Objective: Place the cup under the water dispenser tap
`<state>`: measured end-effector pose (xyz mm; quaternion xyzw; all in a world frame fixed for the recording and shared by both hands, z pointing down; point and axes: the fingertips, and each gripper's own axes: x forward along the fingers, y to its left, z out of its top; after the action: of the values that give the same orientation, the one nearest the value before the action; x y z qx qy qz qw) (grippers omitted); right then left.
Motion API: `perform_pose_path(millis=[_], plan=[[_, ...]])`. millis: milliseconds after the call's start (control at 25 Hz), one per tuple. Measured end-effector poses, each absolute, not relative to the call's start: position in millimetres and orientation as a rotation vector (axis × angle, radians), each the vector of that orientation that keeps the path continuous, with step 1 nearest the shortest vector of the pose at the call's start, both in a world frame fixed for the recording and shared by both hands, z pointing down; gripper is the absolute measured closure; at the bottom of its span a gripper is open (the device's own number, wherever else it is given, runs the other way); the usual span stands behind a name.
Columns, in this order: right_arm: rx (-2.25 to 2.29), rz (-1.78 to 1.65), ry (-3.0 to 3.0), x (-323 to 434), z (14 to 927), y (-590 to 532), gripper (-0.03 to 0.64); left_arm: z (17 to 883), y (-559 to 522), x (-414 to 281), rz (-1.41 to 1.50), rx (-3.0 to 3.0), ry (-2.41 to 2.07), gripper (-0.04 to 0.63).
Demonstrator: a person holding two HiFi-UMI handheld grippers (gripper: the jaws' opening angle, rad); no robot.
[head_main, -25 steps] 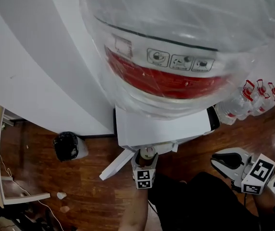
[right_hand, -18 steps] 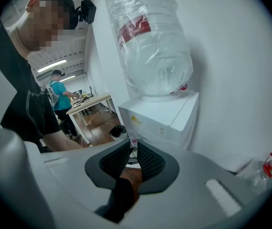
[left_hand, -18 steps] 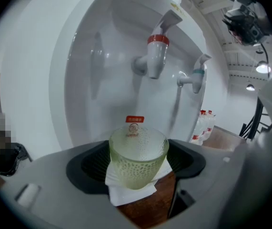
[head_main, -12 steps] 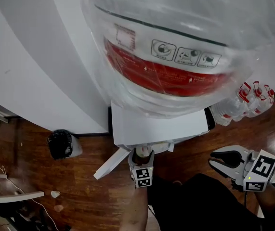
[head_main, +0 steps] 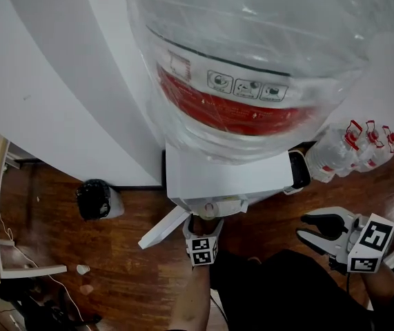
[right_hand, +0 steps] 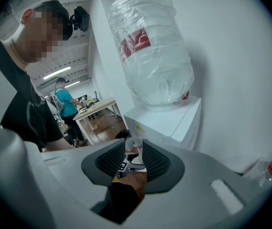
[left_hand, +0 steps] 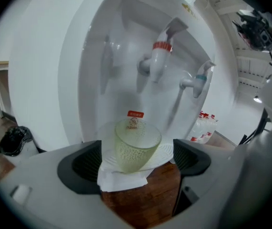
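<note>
left gripper [left_hand: 136, 149] reached in from 6 o'clock toward the water dispenser [head_main: 231, 181] front, pointing at 12, tilted a bit down; jaws had just been opening and stood spread wide, the cup [left_hand: 136, 144] between them with a gap each side, pads not on it. cup stood upright on the white drip tray [left_hand: 166, 151], below the red tap [left_hand: 158, 61]; blue tap [left_hand: 197, 80] at its 2 o'clock. right gripper [head_main: 301, 227] hung at 4 o'clock of the dispenser, well apart, pointing toward 9; jaws had just been opening, a narrow gap, nothing pinched. big plastic-wrapped water bottle [head_main: 252, 67] on top of the dispenser. dark wood floor [head_main: 114, 267], white wall [head_main: 45, 81] behind, black-bagged bin [head_main: 94, 204] at 9 o'clock of the dispenser, pack of small bottles [head_main: 352, 147] at 3 o'clock
</note>
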<state>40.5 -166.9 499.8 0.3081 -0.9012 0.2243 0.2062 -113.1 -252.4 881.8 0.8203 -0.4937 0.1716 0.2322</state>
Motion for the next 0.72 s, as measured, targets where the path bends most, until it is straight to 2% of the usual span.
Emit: perform_pose_path(millis=[200,320,360,480,520,680,720], plan=[[0.842,0.627,-2.584,40.9,463.9,-160.5,0.505,786.7,-214.9,-136.9,0.220,2.178,-1.425,0.188],[0.856,0.613,-2.631,46.6,433.5,-161.7,0.505,710.2,-194.6,-134.8,0.085,2.232,-1.408,0.328],[0.860,0.605,-2.646,48.3,424.1,-160.8,0.505,685.1,-186.7,-127.9,0.041,2.273,-1.363,0.355],[0.861,0.566,-2.673,53.6,403.7,-152.8,0.508,618.9,-168.2,-109.4,-0.019,2.381,-1.272,0.362],[0.865,0.554,-2.676,56.3,399.2,-149.1,0.508,599.9,-163.9,-106.7,-0.017,2.398,-1.275,0.384],[0.877,0.529,-2.717,67.1,378.1,-136.7,0.512,528.7,-148.3,-103.6,-0.053,2.426,-1.349,0.592],[0.877,0.518,-2.730,69.5,373.2,-134.7,0.515,510.4,-143.9,-103.3,-0.069,2.429,-1.372,0.592]])
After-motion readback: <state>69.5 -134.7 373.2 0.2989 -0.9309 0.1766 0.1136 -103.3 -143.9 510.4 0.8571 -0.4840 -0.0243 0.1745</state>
